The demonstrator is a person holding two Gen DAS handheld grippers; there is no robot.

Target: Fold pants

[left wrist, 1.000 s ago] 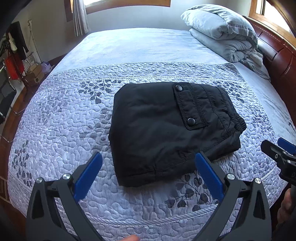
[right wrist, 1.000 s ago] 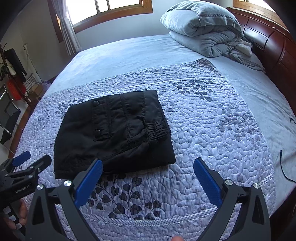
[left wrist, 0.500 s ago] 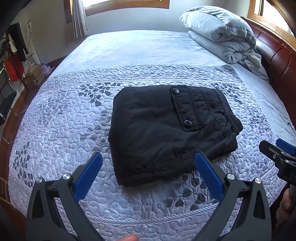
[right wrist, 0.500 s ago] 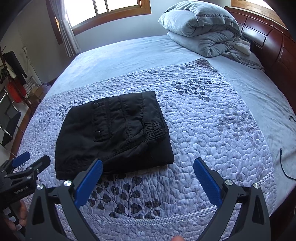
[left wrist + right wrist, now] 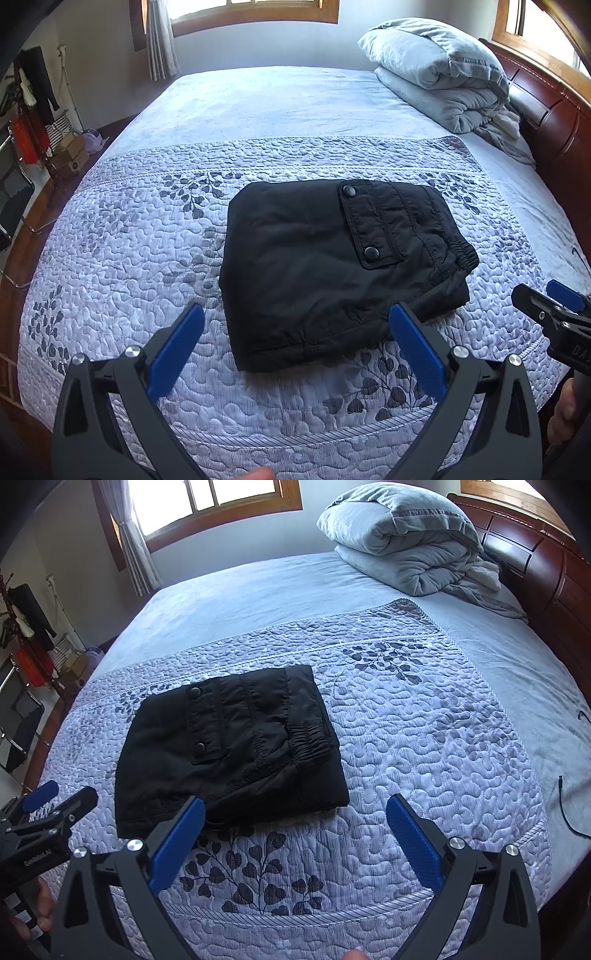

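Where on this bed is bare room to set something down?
Free: plain sheet between window wall and quilted cover; the cover right of the folded pants, toward the cable. Crowded: headboard corner, where the grey duvet is piled.

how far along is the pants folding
Looks essentially done: the black pants lie in a compact folded bundle on the quilt. Nothing in hand: left tool and right tool are open, off the cloth. At most, tidying remains.
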